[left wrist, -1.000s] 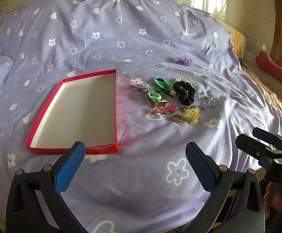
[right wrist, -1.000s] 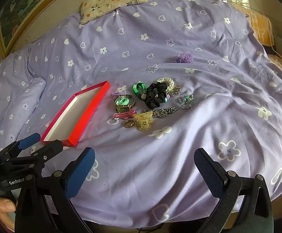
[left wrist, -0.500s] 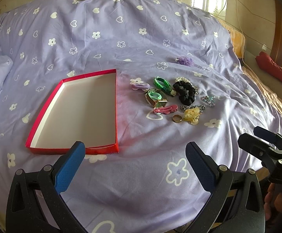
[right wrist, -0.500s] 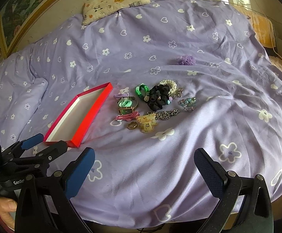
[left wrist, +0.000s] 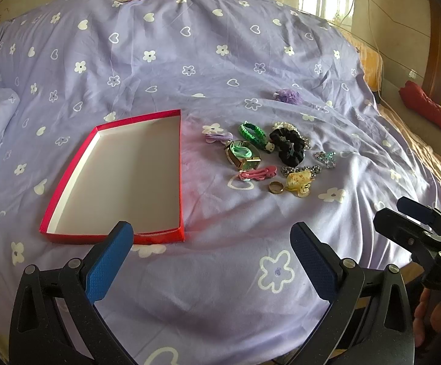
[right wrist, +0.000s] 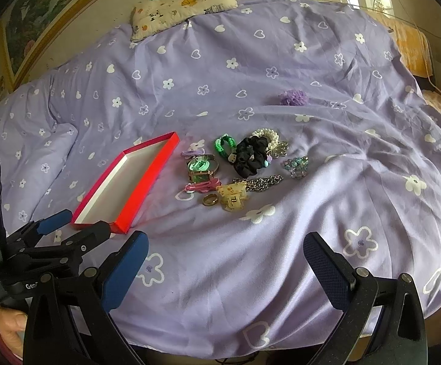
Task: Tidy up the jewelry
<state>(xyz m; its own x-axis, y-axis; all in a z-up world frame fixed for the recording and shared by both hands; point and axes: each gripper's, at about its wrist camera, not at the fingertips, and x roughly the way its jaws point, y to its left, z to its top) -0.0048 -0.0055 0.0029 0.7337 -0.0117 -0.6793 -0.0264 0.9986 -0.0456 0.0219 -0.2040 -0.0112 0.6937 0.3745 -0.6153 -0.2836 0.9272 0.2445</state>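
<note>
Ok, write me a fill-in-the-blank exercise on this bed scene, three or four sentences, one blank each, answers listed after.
1. The shallow red cardboard box with a white inside holds ____ pieces of jewelry.
2. The small gold ring lies right beside the translucent ____ hair claw.
3. The fluffy purple scrunchie lies apart from the pile, on the side nearer the ____.
4. The fingers of the left gripper and the right gripper stand ____.

Missing words: no; yellow; pillow; open

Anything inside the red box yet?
Nothing: the red box shows only its bare white floor. The jewelry pile lies beside it on the bedspread. The near wall hides a thin strip of floor.
</note>
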